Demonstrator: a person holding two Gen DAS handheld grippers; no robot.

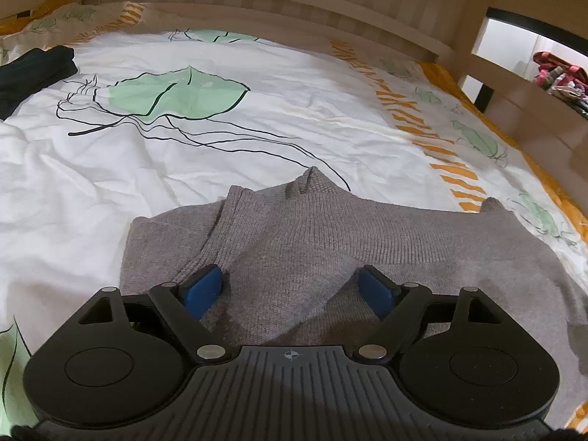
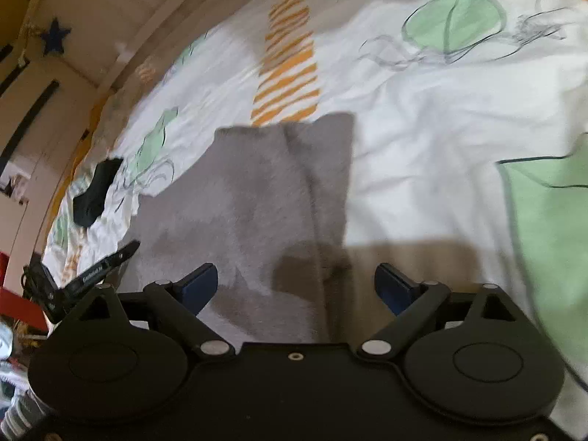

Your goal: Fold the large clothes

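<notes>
A grey knit sweater (image 1: 330, 242) lies partly folded on the white bed cover (image 1: 220, 154). My left gripper (image 1: 292, 290) is open, its blue pads wide apart low over the sweater's near part, with fabric bunched between them but not pinched. In the right wrist view the same sweater (image 2: 257, 191) lies as a grey slab on the cover. My right gripper (image 2: 296, 286) is open above its near edge, holding nothing. The left gripper's black finger (image 2: 106, 264) shows at the left of that view.
A dark folded garment (image 1: 33, 70) lies at the bed's far left and also shows in the right wrist view (image 2: 93, 193). A wooden bed frame (image 1: 330, 3) runs along the far side. A shelf with colourful items (image 1: 558, 73) stands at the right.
</notes>
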